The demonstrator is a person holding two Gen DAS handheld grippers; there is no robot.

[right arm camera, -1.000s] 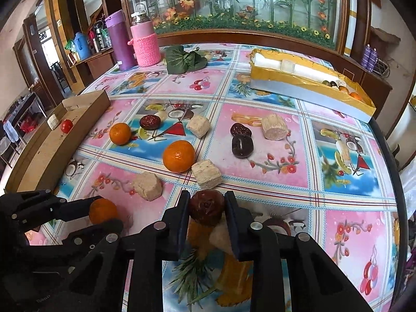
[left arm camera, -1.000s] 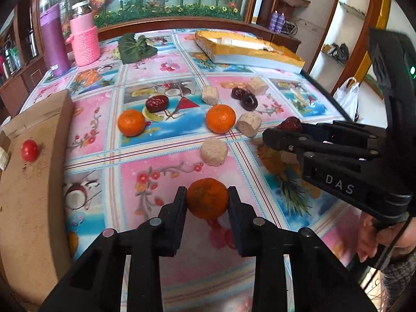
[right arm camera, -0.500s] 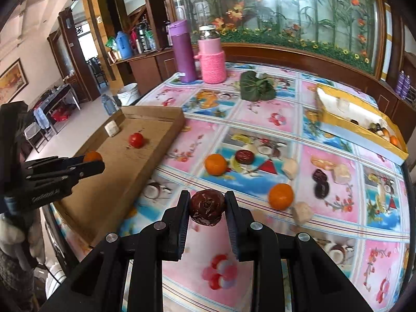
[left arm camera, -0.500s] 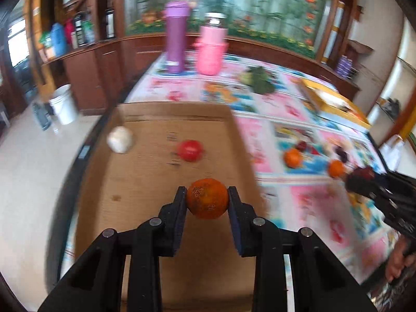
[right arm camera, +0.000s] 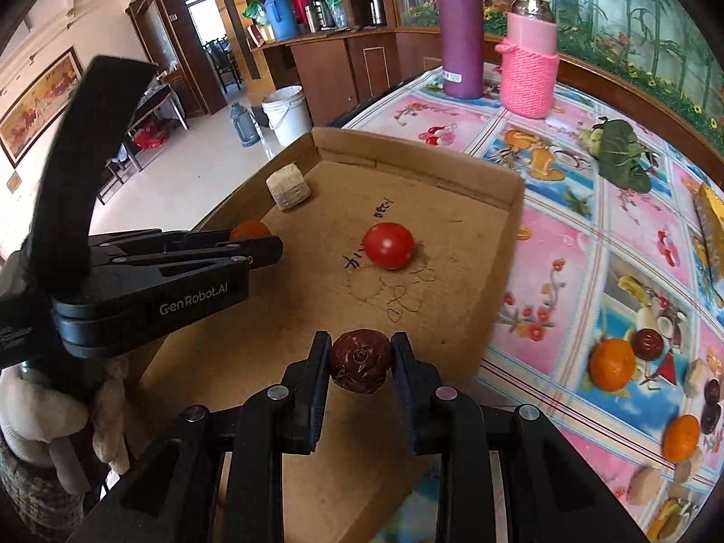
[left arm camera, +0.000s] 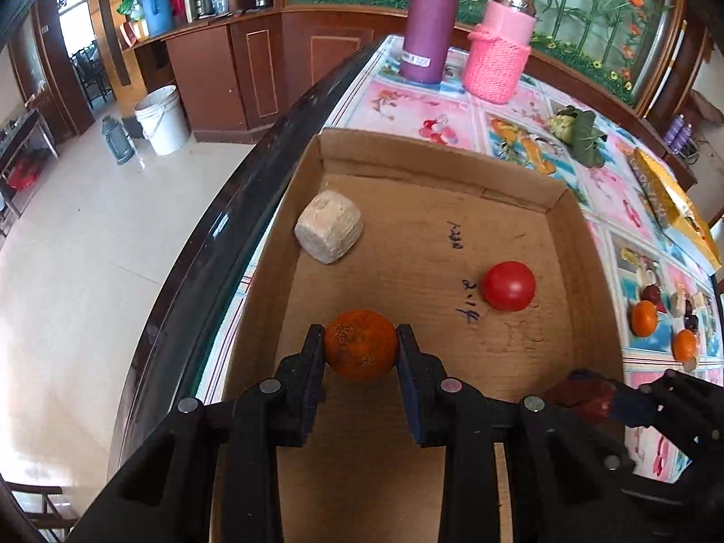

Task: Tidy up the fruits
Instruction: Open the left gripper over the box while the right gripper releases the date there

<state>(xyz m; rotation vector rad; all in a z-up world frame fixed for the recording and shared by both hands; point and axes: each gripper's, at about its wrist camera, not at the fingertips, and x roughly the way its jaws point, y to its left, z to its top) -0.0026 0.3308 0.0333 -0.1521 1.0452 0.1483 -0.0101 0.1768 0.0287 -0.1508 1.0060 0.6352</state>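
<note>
My left gripper is shut on an orange and holds it above the cardboard tray. My right gripper is shut on a dark red date, over the tray's near part. The left gripper also shows in the right wrist view, to the left. In the tray lie a red tomato and a pale beige chunk. Two oranges and dates lie on the table at right.
A purple flask and a pink knit-covered jar stand at the table's far end. A green leafy bundle and a yellow box lie further right. The table's dark edge runs left of the tray, with floor and a white bucket beyond.
Both grippers moved from the table's middle to the left, over the cardboard tray, each still gripping its fruit. The tray has come closer and larger in both views.
</note>
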